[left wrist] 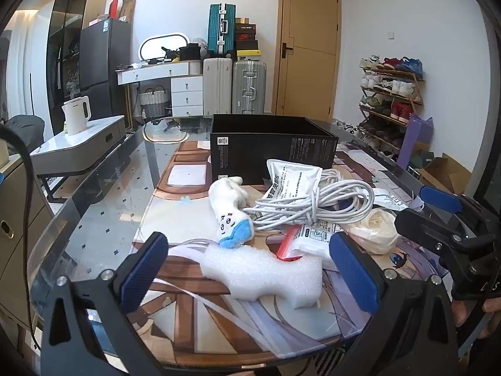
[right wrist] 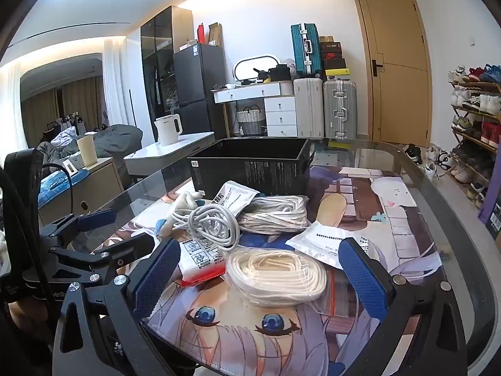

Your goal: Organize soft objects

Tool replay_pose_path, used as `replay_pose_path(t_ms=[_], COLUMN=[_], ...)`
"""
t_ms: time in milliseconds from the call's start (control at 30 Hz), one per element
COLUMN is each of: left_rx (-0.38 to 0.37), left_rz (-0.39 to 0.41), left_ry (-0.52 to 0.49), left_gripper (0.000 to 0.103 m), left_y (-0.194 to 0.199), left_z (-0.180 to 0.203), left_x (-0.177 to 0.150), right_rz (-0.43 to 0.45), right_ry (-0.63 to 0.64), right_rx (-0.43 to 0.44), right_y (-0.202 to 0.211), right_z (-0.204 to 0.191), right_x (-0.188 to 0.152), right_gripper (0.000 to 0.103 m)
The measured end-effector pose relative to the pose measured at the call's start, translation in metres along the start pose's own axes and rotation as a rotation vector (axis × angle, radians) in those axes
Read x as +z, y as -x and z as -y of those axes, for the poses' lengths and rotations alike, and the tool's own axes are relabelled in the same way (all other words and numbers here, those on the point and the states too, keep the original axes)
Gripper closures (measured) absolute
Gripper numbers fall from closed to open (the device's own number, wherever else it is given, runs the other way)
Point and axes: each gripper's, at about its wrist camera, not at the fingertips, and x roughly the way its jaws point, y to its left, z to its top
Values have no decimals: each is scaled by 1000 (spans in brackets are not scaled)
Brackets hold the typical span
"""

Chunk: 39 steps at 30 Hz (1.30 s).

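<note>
Straddling foam block, left tongs gape, untouching.

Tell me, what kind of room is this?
Most likely a lived-in home, a bedroom or living area. A shoe rack full of sneakers stands by a wooden door, suitcases are stacked against the wall, and an electric kettle sits on a side table.

Left gripper, right gripper: black frames, 2 blue textured pads each, silver screws, black cable.
</note>
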Motion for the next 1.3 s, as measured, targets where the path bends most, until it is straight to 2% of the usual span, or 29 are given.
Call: replay_pose_path(t_ms=[1300], left_rx=[6], left_rz=[14], left_ry=[19], left_gripper=[0], left_y=[-3], left_z=[-5], left_x=[-2], right_rz=[-25], right_ry=[18], right_rx=[-21], right_y=[-4], right_z=[2], right_x=[-1], right_gripper=[0])
